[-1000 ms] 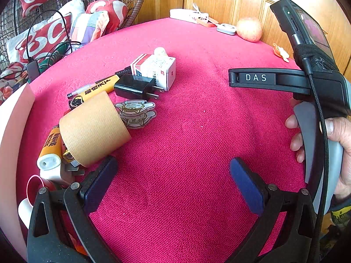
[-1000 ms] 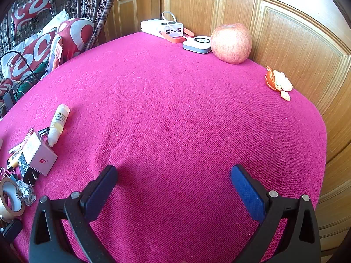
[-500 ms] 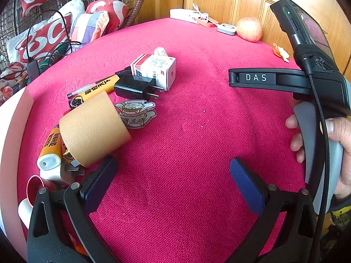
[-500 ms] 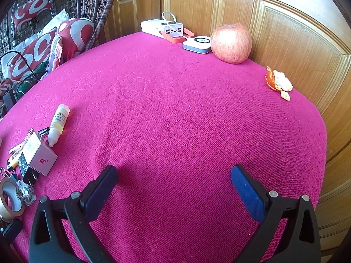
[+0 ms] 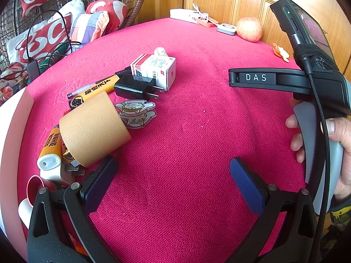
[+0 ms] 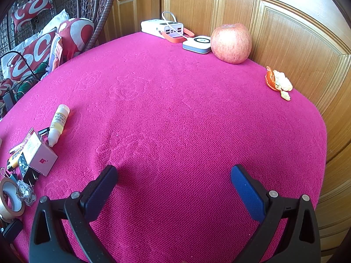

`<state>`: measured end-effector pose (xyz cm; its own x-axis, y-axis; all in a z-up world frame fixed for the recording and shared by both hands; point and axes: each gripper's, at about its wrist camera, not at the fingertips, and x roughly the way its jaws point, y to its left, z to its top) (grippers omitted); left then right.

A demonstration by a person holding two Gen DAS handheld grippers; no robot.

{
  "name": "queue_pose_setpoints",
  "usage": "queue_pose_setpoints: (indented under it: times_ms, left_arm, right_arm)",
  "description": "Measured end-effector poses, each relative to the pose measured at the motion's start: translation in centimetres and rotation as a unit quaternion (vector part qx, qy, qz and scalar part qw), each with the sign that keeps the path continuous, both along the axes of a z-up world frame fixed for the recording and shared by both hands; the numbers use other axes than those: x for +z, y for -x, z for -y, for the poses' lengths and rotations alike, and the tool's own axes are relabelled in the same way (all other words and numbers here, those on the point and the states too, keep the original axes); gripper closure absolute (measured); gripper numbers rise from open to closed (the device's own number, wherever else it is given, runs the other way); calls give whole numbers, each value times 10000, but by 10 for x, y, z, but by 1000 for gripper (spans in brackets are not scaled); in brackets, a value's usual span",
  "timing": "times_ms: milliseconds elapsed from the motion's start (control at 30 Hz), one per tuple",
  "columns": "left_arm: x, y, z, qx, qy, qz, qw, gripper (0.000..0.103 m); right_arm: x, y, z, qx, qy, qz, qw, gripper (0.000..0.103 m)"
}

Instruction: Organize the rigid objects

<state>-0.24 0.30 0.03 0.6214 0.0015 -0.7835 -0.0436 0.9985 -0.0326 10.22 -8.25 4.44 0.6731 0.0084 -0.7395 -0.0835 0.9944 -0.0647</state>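
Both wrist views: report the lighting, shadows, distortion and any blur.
Left wrist view: bright daylight, fisheye bends the red cloth into a dome, dark corners; tape roll sharp. Right wrist view: same bending, panelled wall curves; soft shadow under the left finger; apple evenly lit, no glare.

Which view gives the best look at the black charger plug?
The left wrist view: the black charger plug lies unobstructed in front of the white box, prongs visible. In the right wrist view it is small, at the left edge, partly hidden by that box.
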Motion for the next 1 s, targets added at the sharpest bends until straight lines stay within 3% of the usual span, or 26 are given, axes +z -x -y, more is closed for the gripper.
queue_pose_setpoints:
  times_ms: [200, 300, 500, 600, 700, 767, 1000]
  left_arm:
    - [1, 0, 1, -12, -25, 6, 10000, 0]
    - [7, 13, 8, -288, 66, 105, 9995, 0]
    - [55, 53, 15, -720, 46, 1229, 9898, 0]
    - [81, 74, 3, -453, 41, 1654, 9852, 0]
    - [93, 85, -9, 59, -458, 1701, 9843, 0]
    - [92, 92, -23, 157, -606, 1643, 9844, 0]
    - [75, 113, -104, 1006, -40, 1278, 9867, 0]
  right_arm:
    - [0, 0, 0, 0, 0, 11, 10000, 0]
    - [0, 0, 0, -1, -1, 10, 10000, 0]
    - [0, 0, 0, 0, -2, 20, 10000, 0]
    - [0, 0, 0, 1, -3, 22, 10000, 0]
    - [0, 0, 0, 1, 0, 24, 10000, 0]
    - [0, 0, 0, 1, -3, 35, 10000, 0]
    - [0, 0, 0, 1, -3, 40, 10000, 0]
